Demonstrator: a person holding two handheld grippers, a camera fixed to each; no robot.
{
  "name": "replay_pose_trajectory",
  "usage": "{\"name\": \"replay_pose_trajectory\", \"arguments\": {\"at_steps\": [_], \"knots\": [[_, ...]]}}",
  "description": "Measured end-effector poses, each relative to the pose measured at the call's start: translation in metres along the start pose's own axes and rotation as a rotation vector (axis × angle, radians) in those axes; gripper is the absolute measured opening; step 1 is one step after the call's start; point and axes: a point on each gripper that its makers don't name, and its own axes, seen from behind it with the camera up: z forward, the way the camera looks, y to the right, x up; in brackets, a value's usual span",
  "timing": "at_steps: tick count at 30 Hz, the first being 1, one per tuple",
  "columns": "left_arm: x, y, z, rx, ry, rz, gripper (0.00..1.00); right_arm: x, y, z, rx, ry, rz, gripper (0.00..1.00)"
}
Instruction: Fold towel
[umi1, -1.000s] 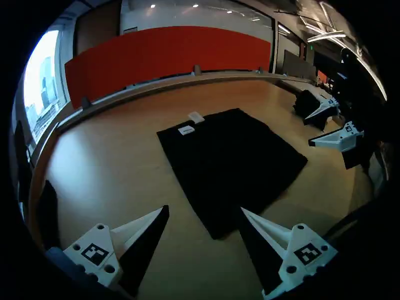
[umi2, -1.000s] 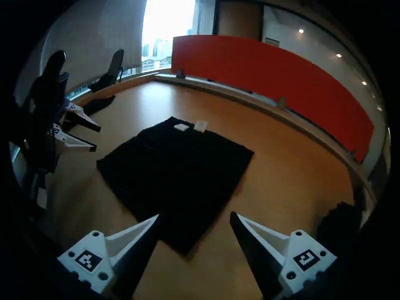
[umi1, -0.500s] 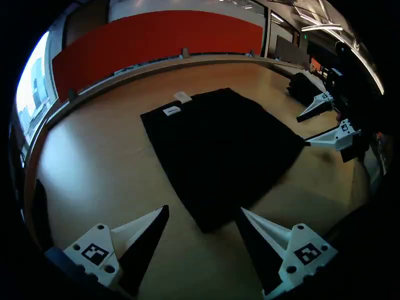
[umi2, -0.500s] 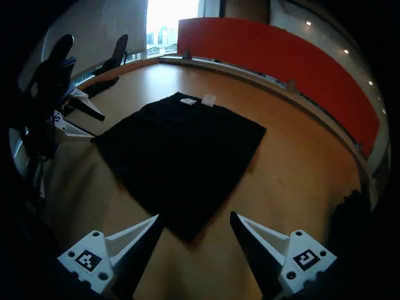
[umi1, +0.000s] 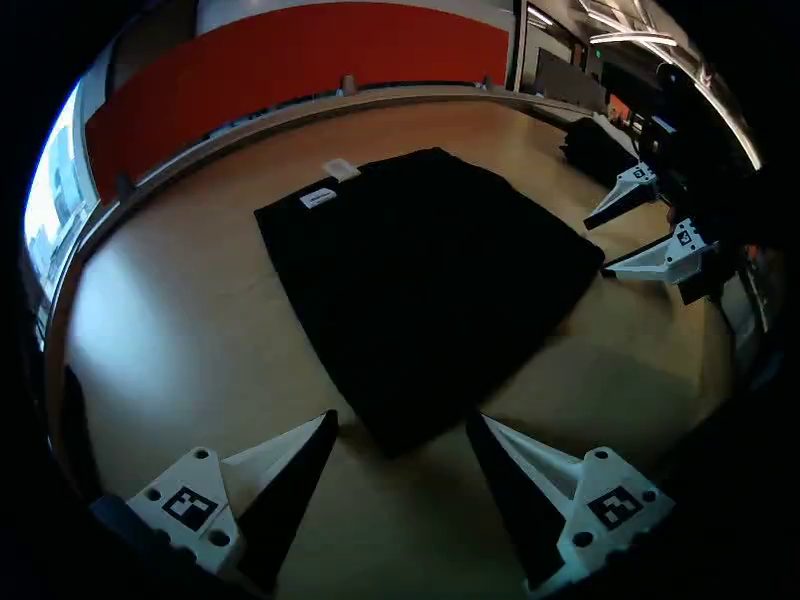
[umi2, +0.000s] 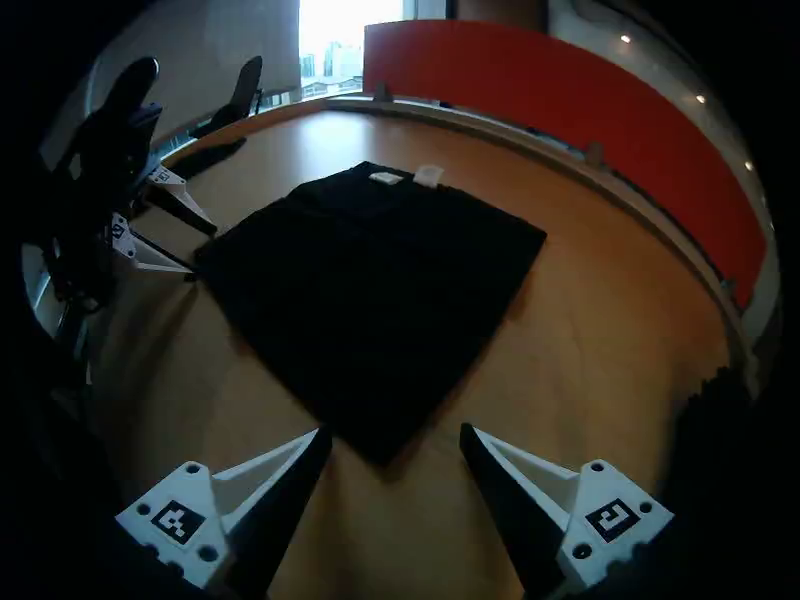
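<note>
We see the black towel (umi1: 430, 270) lying flat on the middle of the bench (umi1: 180, 300), well short of its far edge. Our left hand-held gripper (umi1: 400, 417) stands spread, one towel corner between its fingers; our right hand-held gripper (umi2: 394, 430) is spread likewise at another corner.

Left gripper (umi1: 400, 417) and right gripper (umi2: 393, 429) have moved in closer to towel (umi1: 420, 270); its near corners now just ahead of fingers (umi1: 290, 460).
</note>
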Motion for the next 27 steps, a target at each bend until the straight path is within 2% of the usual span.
{"name": "replay_pose_trajectory", "arguments": {"at_steps": [12,18,22,27], "knots": [[-0.0018,0.0015,0.0013,0.001,-0.006,0.02,0.92,-0.0028,-0.004,0.0004,0.024,-0.009,0.017,0.87],[-0.0025,0.0037,0.0005,0.002,-0.008,0.018,0.76,-0.0026,-0.0032,-0.0006,0.023,-0.018,0.022,0.72],[-0.002,0.0057,0.0005,0.001,-0.012,0.019,0.7,-0.0026,-0.0027,-0.0011,0.026,-0.02,0.019,0.64],[-0.001,0.0052,0.0013,0.007,-0.014,0.013,0.47,-0.0023,-0.0049,-0.0014,0.036,-0.026,0.008,0.45]]}}
